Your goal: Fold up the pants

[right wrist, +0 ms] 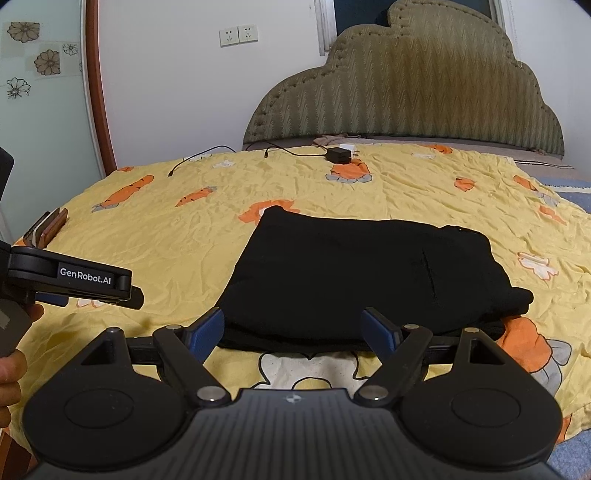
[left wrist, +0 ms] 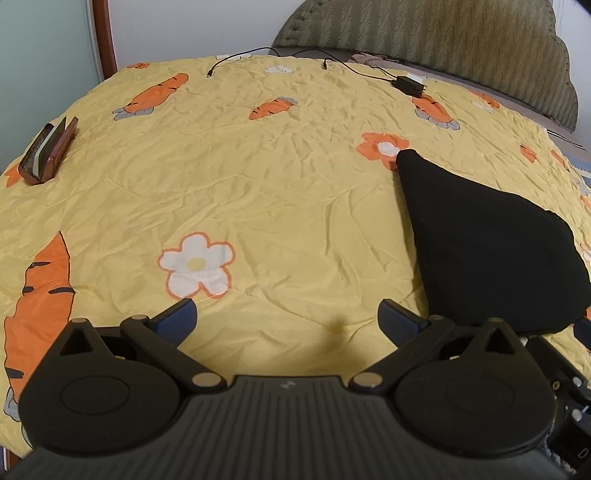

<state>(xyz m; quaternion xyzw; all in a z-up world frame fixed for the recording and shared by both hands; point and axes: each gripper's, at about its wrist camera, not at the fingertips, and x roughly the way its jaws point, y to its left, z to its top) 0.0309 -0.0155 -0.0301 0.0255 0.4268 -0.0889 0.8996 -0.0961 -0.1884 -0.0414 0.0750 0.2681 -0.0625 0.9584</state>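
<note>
On the bed, over a yellow quilt [right wrist: 184, 240] printed with carrots and flowers, the black pants [right wrist: 354, 277] lie folded into a compact, flat stack, seen in the left wrist view at the right side [left wrist: 480, 240]. Both claws stand spread and hold nothing. The right claw [right wrist: 293, 325] hovers at the near edge of the pants, its blue-padded fingers [right wrist: 207, 328] set to either side of that edge, and whether the pads touch the cloth cannot be told; the jaws are wide apart and not pressing on it. The left claw [left wrist: 288, 317] hangs over bare quilt just left of the pants, with a white flower print ahead of it and its right finger near the pants' near corner without clearly touching. From the right wrist view the left claw shows side-on at the left edge [right wrist: 110, 291], a hand [right wrist: 14, 354] gripping its handle, and part of the right claw shows at the far right bottom of the left wrist view. Near the quilt's left edge rests a brown case [left wrist: 50, 151] standing open with something pale inside. Toward the far end of the bed a black charger [right wrist: 338, 154] lies with its cable [right wrist: 199, 155] trailing across the quilt. Beyond it rises a padded olive headboard [right wrist: 406, 92], and two wall sockets [right wrist: 238, 35] sit on the white wall to its left.
</note>
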